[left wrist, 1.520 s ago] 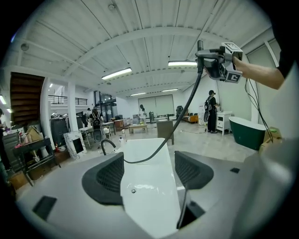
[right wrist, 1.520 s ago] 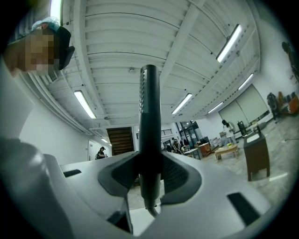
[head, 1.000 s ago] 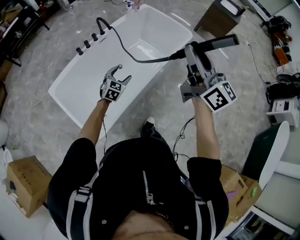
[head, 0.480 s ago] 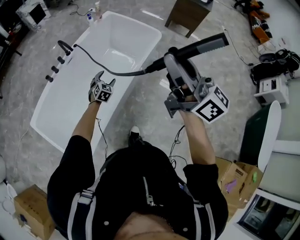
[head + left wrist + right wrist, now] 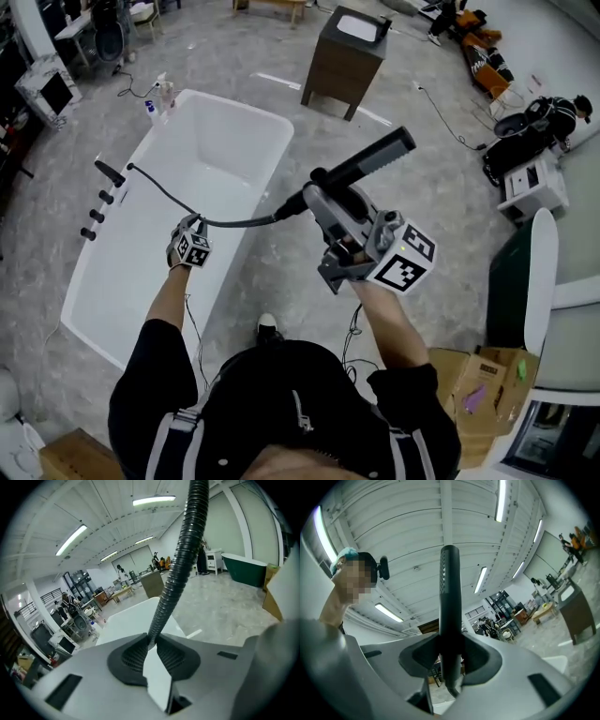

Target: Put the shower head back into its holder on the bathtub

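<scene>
My right gripper (image 5: 326,195) is shut on the handle of the black shower head (image 5: 367,157), held high over the floor to the right of the white bathtub (image 5: 246,112). In the right gripper view the black wand (image 5: 450,583) stands upright between the pads of that gripper (image 5: 450,648). The ribbed black hose (image 5: 225,223) sags from the tub's left rim to the shower head. My left gripper (image 5: 193,227) is above the tub's near rim, its jaws closing on the hose. In the left gripper view the hose (image 5: 180,564) is pinched at the tips of that gripper (image 5: 151,641). Black tap knobs (image 5: 97,211) and the spout (image 5: 108,172) sit on the left rim.
A brown cabinet (image 5: 345,56) stands beyond the tub. Bottles (image 5: 157,94) sit at its far left corner. Cardboard boxes (image 5: 480,384) lie at the lower right, beside a dark green tub (image 5: 511,281). Cables cross the grey floor.
The left gripper was open over the tub; it has come to the hose and closed round it. The right gripper kept the shower head and drew back from the tub.
</scene>
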`<state>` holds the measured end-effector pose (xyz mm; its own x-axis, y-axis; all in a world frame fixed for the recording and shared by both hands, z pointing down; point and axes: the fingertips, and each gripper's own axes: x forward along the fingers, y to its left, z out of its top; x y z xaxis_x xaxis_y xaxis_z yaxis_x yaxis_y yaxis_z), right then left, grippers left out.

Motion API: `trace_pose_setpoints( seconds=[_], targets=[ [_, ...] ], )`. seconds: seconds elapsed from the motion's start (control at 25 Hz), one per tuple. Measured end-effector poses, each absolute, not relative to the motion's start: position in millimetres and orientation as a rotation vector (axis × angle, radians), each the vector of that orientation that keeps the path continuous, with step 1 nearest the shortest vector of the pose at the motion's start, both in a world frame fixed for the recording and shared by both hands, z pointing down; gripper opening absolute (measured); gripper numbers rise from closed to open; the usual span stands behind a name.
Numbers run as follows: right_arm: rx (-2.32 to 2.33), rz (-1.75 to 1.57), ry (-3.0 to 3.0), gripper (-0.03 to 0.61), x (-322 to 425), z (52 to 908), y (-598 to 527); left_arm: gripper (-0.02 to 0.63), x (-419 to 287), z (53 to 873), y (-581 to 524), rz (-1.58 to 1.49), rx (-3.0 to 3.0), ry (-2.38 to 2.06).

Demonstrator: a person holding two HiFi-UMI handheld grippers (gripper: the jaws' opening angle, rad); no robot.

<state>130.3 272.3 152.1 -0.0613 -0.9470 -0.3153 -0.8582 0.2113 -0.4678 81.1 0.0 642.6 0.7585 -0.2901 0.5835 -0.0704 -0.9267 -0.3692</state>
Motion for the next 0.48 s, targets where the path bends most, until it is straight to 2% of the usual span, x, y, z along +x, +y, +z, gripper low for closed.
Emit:
trace_pose_setpoints(
  seconds=[0.48],
  targets=[
    [-1.775, -0.212, 1.904, 0.143, 171.4, 192.3, 274.9, 0.074, 36.1, 611.4, -4.6, -0.863, -2.765, 0.369]
  ],
)
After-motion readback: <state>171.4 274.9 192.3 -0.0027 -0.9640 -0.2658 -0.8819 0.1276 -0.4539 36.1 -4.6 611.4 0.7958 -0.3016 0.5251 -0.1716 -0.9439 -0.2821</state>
